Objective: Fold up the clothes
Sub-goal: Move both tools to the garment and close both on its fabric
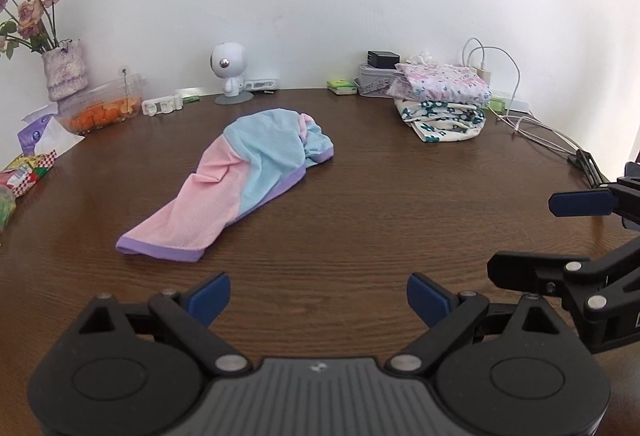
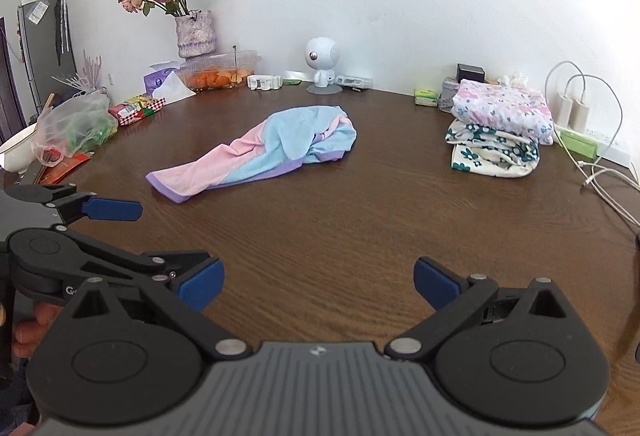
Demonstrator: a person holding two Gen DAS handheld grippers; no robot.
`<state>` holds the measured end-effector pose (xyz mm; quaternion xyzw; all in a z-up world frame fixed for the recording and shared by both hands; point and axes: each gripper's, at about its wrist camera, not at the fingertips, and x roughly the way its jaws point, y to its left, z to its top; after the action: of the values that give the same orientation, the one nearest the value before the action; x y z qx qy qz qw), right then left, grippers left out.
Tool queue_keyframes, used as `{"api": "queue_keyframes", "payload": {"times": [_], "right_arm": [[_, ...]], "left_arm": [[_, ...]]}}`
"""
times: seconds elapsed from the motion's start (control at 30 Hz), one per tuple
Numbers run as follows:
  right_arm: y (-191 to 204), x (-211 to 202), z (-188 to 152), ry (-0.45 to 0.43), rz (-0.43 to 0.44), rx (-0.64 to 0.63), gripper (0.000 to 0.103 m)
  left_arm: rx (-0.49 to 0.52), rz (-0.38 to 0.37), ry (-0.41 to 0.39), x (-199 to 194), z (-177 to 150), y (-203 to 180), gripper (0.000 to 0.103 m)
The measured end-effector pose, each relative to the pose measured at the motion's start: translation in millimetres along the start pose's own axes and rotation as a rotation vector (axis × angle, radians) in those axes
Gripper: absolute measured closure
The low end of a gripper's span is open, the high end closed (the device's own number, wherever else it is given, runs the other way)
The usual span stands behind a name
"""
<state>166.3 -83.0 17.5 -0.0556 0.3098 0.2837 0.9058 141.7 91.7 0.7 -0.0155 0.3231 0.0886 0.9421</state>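
While both tools hang low over the near edge of the brown wooden table [image 1: 340,228], the left gripper [image 1: 318,298] has its blue-padded fingers spread wide with nothing between them, and the right gripper [image 2: 318,282] is just as wide and empty. The two are side by side: the right one's fingers show at the right edge of the left wrist view, and the left one's show at the left edge of the right wrist view.

The pink, blue and purple garment [image 1: 244,180] lies crumpled in a long heap near the middle of the table, well apart from both grippers, its purple-hemmed pink end toward the near side and its bunched blue end toward the wall. On the right, near the wall, sits a stack of folded floral clothes [image 1: 444,98], apart from the loose garment. Just beside that stack white charger cables [image 2: 600,164] trail over the tabletop. Along the back stand a small white robot figure [image 1: 229,72], a vase of dried roses [image 2: 194,32] and a clear box of orange food [image 1: 106,110]
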Motion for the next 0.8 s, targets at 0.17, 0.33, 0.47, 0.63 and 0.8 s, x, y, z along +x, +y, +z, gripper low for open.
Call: {"api": "queue_keyframes", "payload": {"times": [0.17, 0.33, 0.47, 0.63, 0.8], "right_arm": [[-5.5, 37.1, 31.8, -0.006, 0.040, -0.005, 0.000], [-10.9, 74.1, 63.6, -0.013, 0.080, -0.011, 0.000], [-13.3, 108.0, 89.0, -0.009, 0.106, -0.017, 0.000], [-13.5, 163.8, 119.7, 0.028, 0.132, -0.007, 0.000], [-22.4, 218.3, 141.4, 0.055, 0.096, 0.039, 0.000]], "left_arm": [[-0.026, 0.045, -0.015, 20.7, 20.7, 23.6, 0.008], [-0.039, 0.082, -0.024, 45.6, 44.3, 47.0, 0.008], [-0.007, 0.086, -0.006, 73.0, 60.6, 59.4, 0.011], [0.005, 0.050, 0.053, 112.2, 72.6, 69.6, 0.019], [-0.014, 0.046, 0.071, 143.5, 82.5, 74.2, 0.023]]}}
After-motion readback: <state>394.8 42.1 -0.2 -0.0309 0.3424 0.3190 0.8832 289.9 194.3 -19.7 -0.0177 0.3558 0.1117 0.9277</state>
